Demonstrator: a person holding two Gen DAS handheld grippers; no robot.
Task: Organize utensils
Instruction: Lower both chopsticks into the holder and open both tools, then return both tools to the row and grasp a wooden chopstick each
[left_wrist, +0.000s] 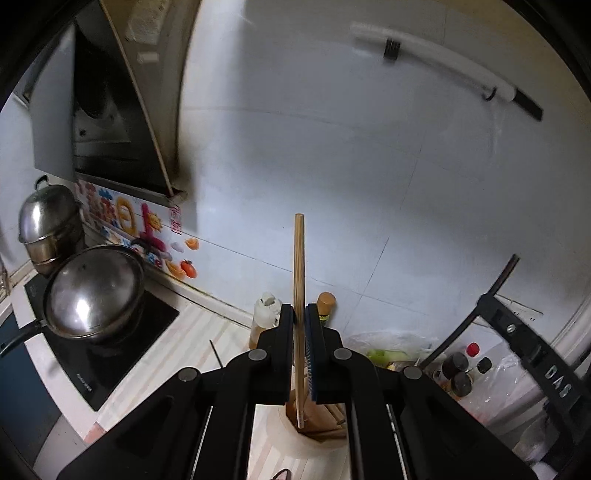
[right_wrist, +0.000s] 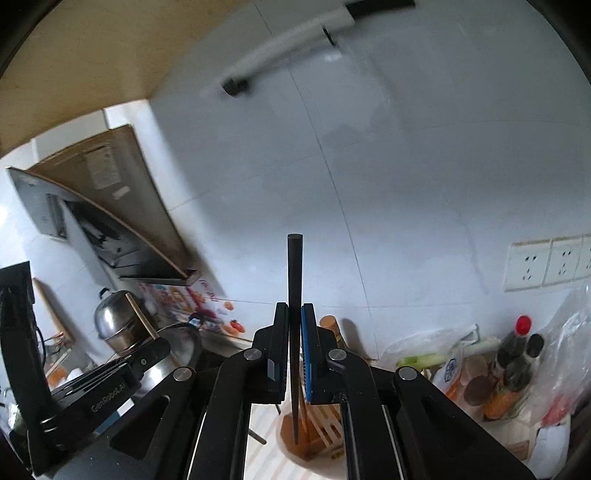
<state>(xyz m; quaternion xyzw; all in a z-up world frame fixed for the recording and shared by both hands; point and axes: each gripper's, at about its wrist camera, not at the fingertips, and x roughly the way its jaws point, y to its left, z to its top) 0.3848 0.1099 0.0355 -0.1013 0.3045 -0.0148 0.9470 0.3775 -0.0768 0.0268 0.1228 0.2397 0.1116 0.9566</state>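
Wooden stock is seen in the left wrist view: one pale wooden chopstick is clamped between the pads of the left gripper, standing upright, its tip hanging just above the holder directly below the jaws. A few more wooden sticks rest inside that holder; their number cannot be counted. Two lidded steel pots are seen to the left of the gripper, one bottle just beyond it, and several small jars to the right.

In the right wrist view, one black chopstick is gripped firmly by the right gripper, also upright, its tip over the same holder below the jaws. The left gripper appears to the left.

For the step judged to be in hand, placing each stick in the holder, the stick should be kept vertical, the tip centred over a free opening, and the grip released only once the tip is inside. The two tools should be lowered in turn, so that a collision is avoided.
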